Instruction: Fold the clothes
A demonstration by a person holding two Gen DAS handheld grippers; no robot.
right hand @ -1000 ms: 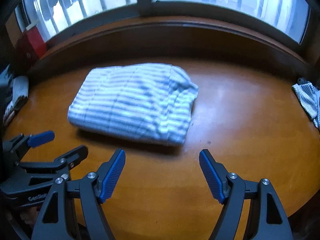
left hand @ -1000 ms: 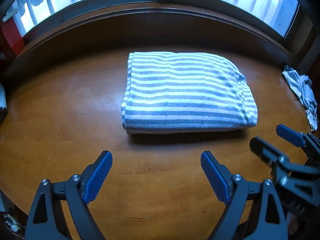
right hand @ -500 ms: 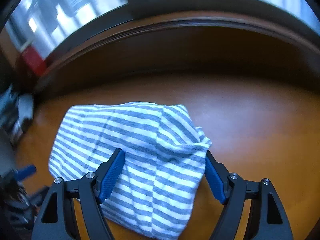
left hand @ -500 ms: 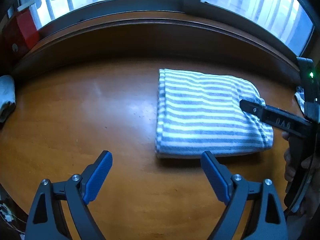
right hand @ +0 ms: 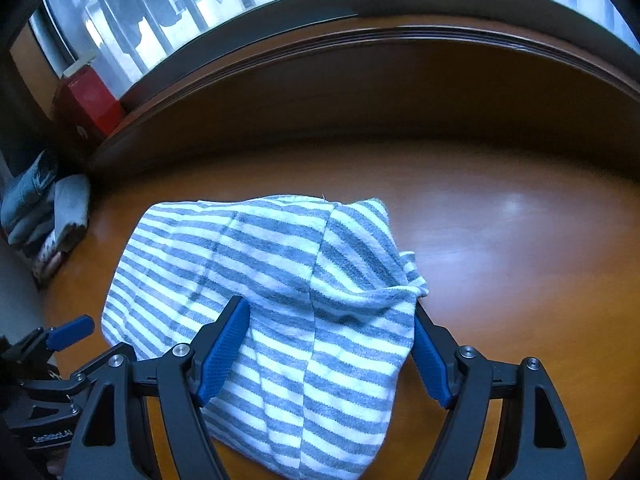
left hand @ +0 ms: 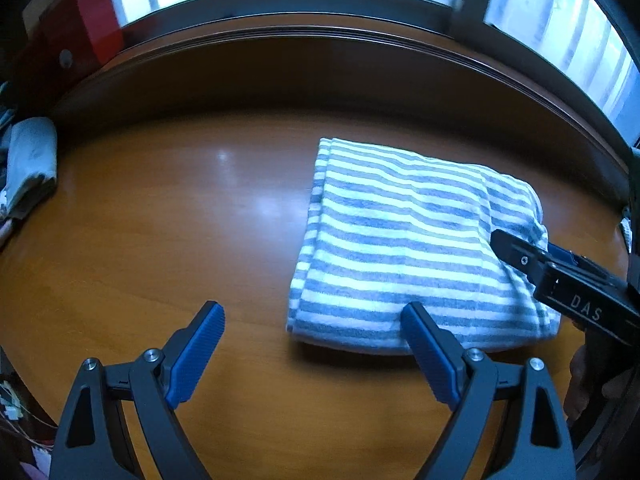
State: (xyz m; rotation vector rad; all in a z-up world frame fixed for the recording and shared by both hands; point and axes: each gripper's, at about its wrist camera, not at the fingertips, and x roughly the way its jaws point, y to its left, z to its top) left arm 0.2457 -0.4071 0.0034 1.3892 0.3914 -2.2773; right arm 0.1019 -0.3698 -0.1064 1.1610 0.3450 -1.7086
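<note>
Change since earlier: both grippers have closed in on the folded grey-and-white striped knit garment; in the left wrist view it has slid from frame centre to the right, and in the right wrist view it now lies between the blue pads.
Far left clutter: bundle of grey and pale cloth at the table edge, well apart from the garment; red box on the sill above.
Left gripper: jaws wide apart and holding nothing; it hovers over bare wood, its right pad just before the garment's near left corner.
Garment position: flat on the glossy orange-brown wooden table, below the curved dark window sill.
Right gripper: jaws spread, straddling the garment's rumpled right end; the pads flank the cloth, but no pinch is evident.
Progress: the garment already forms a compact rectangle, so the main folds appear done.
Remaining: judged likely, a last tidy of the loose right end, or lifting the bundle aside.
</note>
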